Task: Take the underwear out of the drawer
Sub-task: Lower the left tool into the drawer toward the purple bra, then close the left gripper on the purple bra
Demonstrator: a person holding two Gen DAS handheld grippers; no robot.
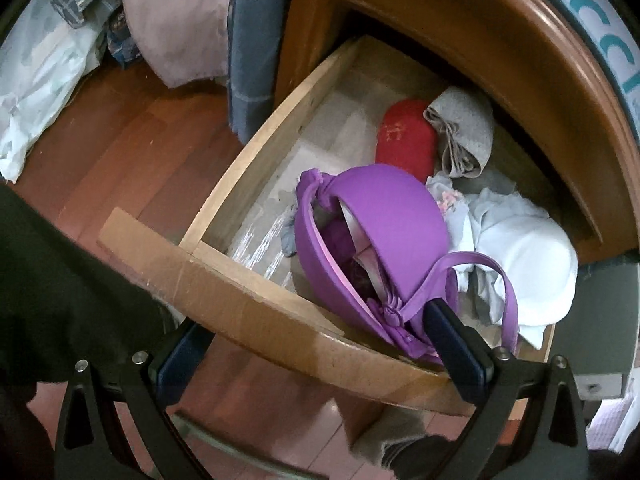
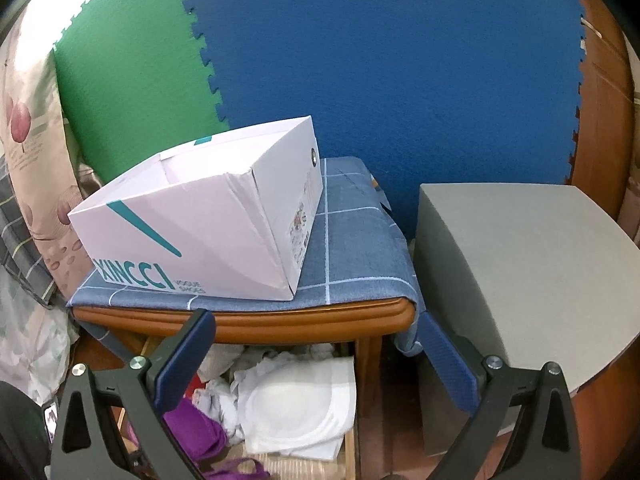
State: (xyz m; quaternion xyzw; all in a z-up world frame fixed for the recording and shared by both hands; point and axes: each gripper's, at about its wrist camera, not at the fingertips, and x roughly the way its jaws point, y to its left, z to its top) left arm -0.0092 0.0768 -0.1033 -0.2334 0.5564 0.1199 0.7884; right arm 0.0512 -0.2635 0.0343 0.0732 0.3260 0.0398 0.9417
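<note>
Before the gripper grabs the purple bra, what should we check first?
1. Drawer pulled open: ok.
2. Purple bra on top, nothing covering it: ok.
3. Left gripper open: ok; one finger is at the bra strap, the other outside the drawer front.
4. Strap free of the white bra: cannot tell.
5. Right gripper open and out of the way: ok.
6. Box on the stand, open-topped, if that is the drop spot: ok.
</note>
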